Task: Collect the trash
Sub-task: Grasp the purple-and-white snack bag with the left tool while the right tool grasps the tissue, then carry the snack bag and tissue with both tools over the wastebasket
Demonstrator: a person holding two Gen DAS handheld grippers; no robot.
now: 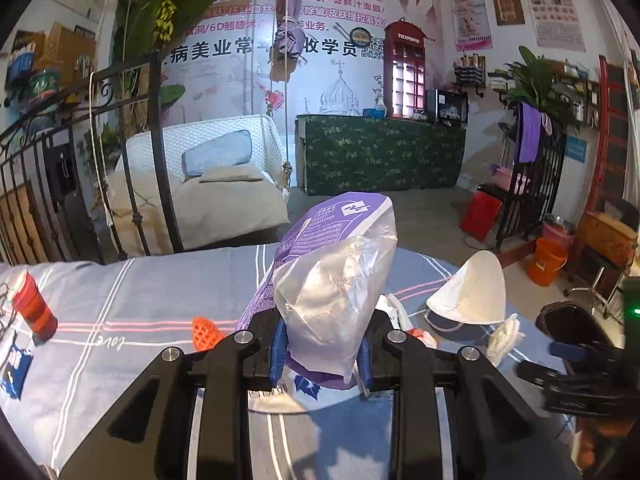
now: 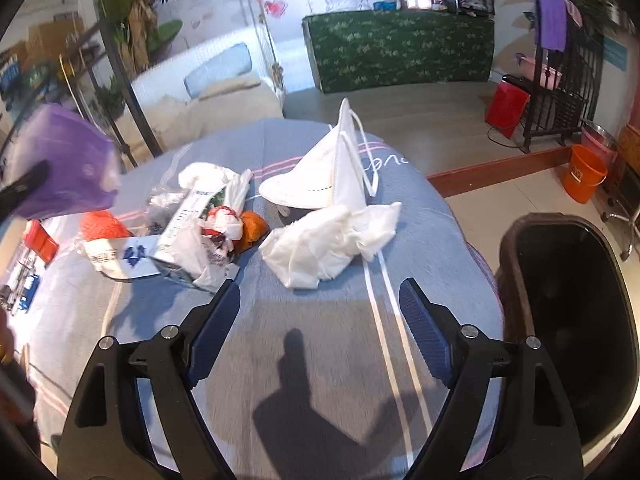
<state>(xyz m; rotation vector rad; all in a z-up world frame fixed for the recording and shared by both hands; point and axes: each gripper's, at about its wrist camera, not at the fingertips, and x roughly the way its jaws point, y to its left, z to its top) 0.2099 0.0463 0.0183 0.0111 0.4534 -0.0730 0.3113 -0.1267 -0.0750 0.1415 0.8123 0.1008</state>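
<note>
My left gripper is shut on a purple and clear plastic bag and holds it above the blue-clothed table. The same bag shows blurred at the left of the right wrist view. My right gripper is open and empty, low over the table, just short of a crumpled white tissue. A white face mask lies behind the tissue. A pile of wrappers, a small carton and orange netting lies to the left. The mask also shows in the left wrist view.
A dark trash bin stands off the table's right edge. A red cup stands at the table's left. On the floor beyond are an orange bucket, a red box, a black iron railing and a green-covered counter.
</note>
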